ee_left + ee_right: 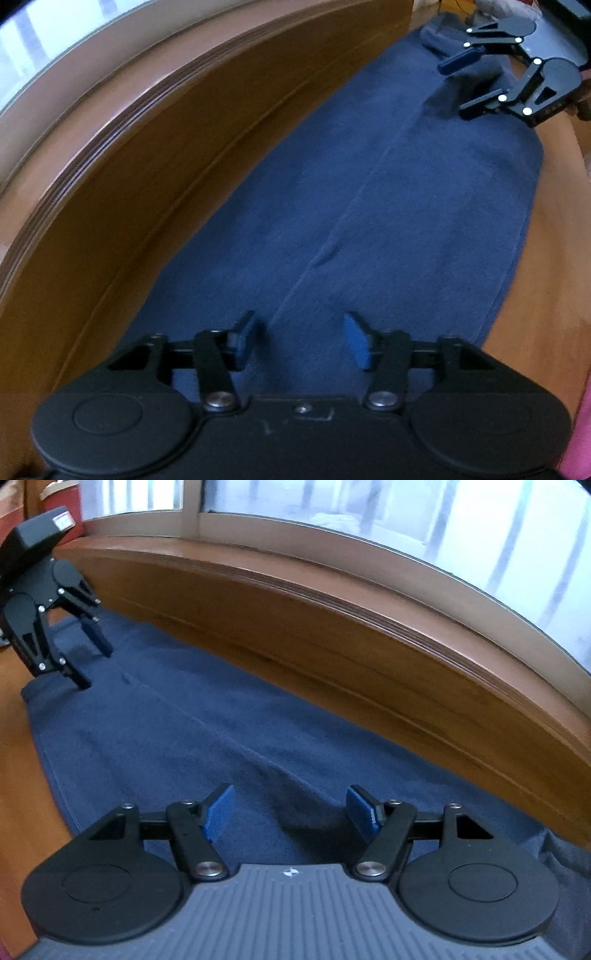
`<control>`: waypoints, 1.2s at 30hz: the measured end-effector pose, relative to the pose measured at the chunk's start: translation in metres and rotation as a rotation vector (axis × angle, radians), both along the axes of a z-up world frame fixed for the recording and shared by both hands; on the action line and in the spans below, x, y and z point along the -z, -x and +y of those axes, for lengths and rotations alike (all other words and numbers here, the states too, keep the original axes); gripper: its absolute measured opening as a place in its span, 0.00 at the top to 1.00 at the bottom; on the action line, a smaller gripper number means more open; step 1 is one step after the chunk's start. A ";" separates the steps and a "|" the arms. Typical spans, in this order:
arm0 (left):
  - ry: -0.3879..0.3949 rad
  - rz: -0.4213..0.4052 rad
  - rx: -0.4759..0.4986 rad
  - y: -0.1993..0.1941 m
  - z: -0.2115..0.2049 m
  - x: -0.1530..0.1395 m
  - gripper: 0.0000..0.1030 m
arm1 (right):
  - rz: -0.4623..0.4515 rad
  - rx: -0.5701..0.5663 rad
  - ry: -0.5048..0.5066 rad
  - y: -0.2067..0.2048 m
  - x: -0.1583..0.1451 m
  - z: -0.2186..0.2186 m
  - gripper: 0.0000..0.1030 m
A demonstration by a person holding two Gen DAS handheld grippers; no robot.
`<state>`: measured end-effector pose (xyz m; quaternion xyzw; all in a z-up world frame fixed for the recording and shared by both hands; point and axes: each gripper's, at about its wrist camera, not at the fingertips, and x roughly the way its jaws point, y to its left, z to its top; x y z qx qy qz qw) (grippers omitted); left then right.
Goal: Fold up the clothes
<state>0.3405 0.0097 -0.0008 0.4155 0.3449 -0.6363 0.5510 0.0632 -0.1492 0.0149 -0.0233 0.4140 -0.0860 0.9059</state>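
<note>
A dark blue garment [369, 221] lies flat in a long strip on the wooden surface [546, 258], close along a raised wooden ledge [332, 635] under a window [406, 517]. The left gripper [301, 341] hangs over one end, jaws partly apart and empty. The right gripper [291, 814] hangs over the other end, jaws wide and empty.

- Wooden tabletop [22, 738]: orange-brown, lower left of the right wrist view.
- Raised wooden ledge [332, 635]: layered edge, crossing mid-frame.
- Window [406, 513]: pale daylight, upper frame, above the ledge.
</note>
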 end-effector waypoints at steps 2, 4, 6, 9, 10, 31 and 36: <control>0.015 -0.009 0.025 0.008 0.006 -0.001 0.90 | -0.023 0.004 -0.007 0.001 -0.004 0.000 0.32; 0.040 -0.042 0.044 0.019 0.013 -0.001 0.95 | -0.039 0.014 0.000 0.002 -0.006 0.000 0.32; 0.064 -0.061 0.022 0.025 0.019 0.000 0.95 | -0.034 0.013 0.021 0.005 -0.006 0.001 0.32; 0.115 -0.022 -0.081 0.022 0.030 -0.004 0.96 | 0.003 0.020 0.043 0.008 -0.001 0.001 0.32; 0.135 -0.007 -0.116 0.021 0.034 -0.006 0.96 | 0.014 0.023 0.049 0.009 0.000 0.000 0.32; 0.520 0.059 -0.514 0.017 0.127 -0.074 0.95 | -0.071 -0.086 0.099 -0.007 -0.036 0.013 0.99; 0.479 -0.098 -0.624 -0.011 0.137 -0.083 0.94 | -0.152 -0.128 0.128 -0.049 -0.034 0.015 0.96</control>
